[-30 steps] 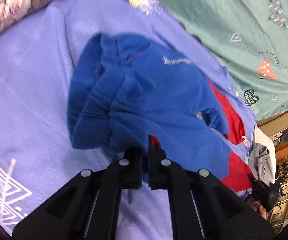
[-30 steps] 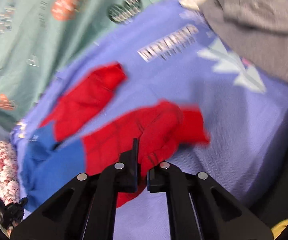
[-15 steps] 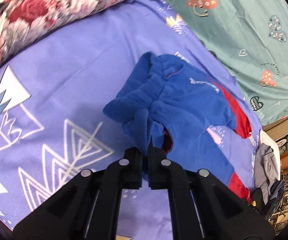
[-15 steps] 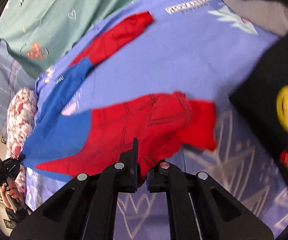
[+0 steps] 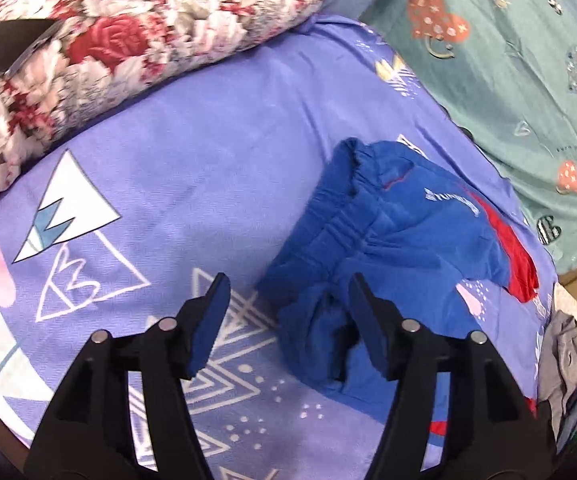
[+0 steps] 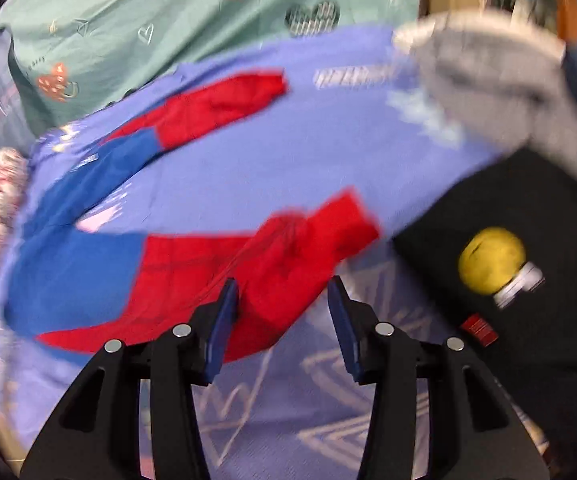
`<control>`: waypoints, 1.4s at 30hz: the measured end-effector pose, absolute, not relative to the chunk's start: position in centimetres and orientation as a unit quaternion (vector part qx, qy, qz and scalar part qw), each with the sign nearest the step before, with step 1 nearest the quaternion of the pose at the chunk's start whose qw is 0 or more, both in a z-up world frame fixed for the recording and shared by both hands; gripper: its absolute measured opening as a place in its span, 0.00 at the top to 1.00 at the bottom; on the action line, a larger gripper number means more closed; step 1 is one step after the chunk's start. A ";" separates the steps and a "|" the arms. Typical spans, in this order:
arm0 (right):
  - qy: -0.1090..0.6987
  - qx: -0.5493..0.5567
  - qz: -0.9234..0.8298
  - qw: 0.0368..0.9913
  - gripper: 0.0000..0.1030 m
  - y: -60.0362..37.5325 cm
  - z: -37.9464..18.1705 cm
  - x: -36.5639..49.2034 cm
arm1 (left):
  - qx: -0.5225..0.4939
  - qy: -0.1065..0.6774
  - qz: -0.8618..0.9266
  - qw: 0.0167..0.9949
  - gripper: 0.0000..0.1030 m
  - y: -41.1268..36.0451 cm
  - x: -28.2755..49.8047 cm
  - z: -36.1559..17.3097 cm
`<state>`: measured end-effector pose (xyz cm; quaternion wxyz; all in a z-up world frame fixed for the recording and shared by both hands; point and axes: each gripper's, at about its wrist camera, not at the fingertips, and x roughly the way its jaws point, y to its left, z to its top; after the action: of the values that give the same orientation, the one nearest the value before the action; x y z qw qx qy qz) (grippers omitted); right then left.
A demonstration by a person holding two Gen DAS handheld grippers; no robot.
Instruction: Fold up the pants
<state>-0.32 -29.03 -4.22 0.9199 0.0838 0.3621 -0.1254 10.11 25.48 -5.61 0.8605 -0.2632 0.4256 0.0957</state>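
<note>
Pants (image 5: 392, 248) lie between both opening hand-held grippers, left (image 5: 288, 304), right (image 6: 282, 304).

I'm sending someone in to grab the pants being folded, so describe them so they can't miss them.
On the purple patterned bedspread, beside the floral pillow and teal sheet, lie the pants. Unlike the grey and black garments nearby, they are two-toned: blue top, red lower legs.
</note>
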 end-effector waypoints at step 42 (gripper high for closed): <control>0.361 0.218 -0.104 0.901 0.99 -36.8 -5.0 29.7 | -0.092 0.427 0.060 0.897 0.21 20.3 21.6 -4.1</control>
<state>29.72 -36.83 -4.97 0.9005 0.2184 0.3613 -0.1040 21.57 20.34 -4.10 0.8974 -0.0917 0.4273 0.0604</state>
